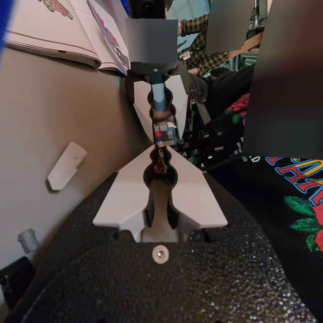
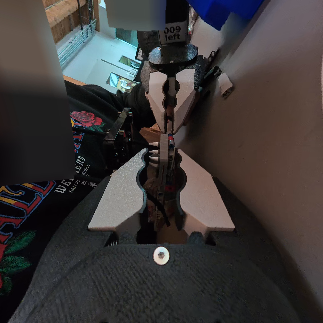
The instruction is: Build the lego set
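My two grippers face each other tip to tip above the table. My left gripper (image 1: 160, 151) is shut on a thin tan and grey lego beam with red parts (image 1: 160, 164). My right gripper (image 2: 161, 151) is shut on a grey lego assembly with white claw-like teeth (image 2: 163, 157). The two pieces meet at a red and blue pin (image 2: 171, 139). The right gripper (image 1: 166, 129) shows opposite in the left wrist view, around the grey assembly (image 1: 166, 134). The left gripper (image 2: 168, 130) shows opposite in the right wrist view.
An open instruction booklet (image 1: 52, 35) lies on the tan table (image 1: 52, 113). A white lego panel (image 1: 67, 166) and a grey cylinder piece (image 1: 28, 241) lie loose there. A black lego frame (image 2: 120, 136) sits by a person in a black printed shirt (image 1: 262, 192). A white piece (image 2: 225, 85) and a blue bin (image 2: 227, 12) are farther off. Only a small space, under 4 cm, lies between the two pairs of fingers. Left tips and right tips are each some 12 cm from the grey cylinder piece (image 1: 28, 241).
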`<state>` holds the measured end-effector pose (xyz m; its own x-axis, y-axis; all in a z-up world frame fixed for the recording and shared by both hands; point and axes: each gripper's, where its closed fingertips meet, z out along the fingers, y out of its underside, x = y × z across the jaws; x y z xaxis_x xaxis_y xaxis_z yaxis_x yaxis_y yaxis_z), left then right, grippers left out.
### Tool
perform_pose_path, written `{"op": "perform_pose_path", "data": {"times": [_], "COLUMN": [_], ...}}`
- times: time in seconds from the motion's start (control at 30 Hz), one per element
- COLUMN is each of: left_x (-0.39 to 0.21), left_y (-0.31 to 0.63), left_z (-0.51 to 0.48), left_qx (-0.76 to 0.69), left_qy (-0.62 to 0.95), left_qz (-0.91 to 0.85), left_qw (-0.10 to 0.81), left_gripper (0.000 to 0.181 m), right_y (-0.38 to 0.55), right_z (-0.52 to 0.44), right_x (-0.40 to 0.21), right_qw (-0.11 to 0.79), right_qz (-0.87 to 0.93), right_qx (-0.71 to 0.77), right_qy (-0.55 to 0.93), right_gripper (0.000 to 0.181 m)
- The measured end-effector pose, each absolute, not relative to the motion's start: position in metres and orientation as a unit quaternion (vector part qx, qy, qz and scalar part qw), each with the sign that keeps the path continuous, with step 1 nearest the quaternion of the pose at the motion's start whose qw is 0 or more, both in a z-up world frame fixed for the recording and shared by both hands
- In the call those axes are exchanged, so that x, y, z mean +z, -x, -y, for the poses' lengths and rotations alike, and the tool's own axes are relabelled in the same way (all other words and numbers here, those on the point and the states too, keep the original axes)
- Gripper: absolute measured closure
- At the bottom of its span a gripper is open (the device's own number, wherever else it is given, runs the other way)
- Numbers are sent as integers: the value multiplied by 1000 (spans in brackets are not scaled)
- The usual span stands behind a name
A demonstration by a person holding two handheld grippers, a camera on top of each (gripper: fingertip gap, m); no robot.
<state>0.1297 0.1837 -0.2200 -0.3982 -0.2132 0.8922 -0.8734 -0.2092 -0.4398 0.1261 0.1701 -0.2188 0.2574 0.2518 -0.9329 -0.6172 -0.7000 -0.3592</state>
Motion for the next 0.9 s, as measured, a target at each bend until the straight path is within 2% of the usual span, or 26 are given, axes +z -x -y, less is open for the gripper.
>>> {"op": "perform_pose_path", "data": {"times": [0.03, 0.17, 0.23, 0.3, 0.47, 0.67, 0.8, 0.9], "left_x": [-220, -222, -224, -224, -224, -225, -226, -225], "left_y": [-130, -131, -132, -132, -132, -131, -134, -132], "left_z": [-183, -183, -183, -183, -183, -182, -183, -182], "left_qx": [613, 610, 606, 606, 605, 605, 605, 608], "left_qy": [-478, -485, -488, -488, -486, -482, -479, -471], "left_qz": [570, 569, 569, 570, 573, 583, 598, 609], "left_qw": [266, 264, 265, 265, 262, 249, 215, 192], "left_gripper": [177, 178, 178, 177, 177, 178, 177, 168], "right_y": [-127, -131, -142, -144, -140, -136, -138, -133], "right_z": [-170, -168, -167, -168, -177, -179, -180, -178], "right_x": [-219, -222, -232, -222, -213, -216, -220, -224], "right_qw": [370, 389, 391, 413, 418, 398, 376, 360], "right_qz": [-128, -79, -58, -41, -26, -10, -76, -127], "right_qx": [590, 542, 493, 505, 533, 538, 557, 575], "right_qy": [706, 741, 775, 756, 735, 743, 737, 724], "right_gripper": [152, 150, 131, 149, 159, 159, 155, 151]}}
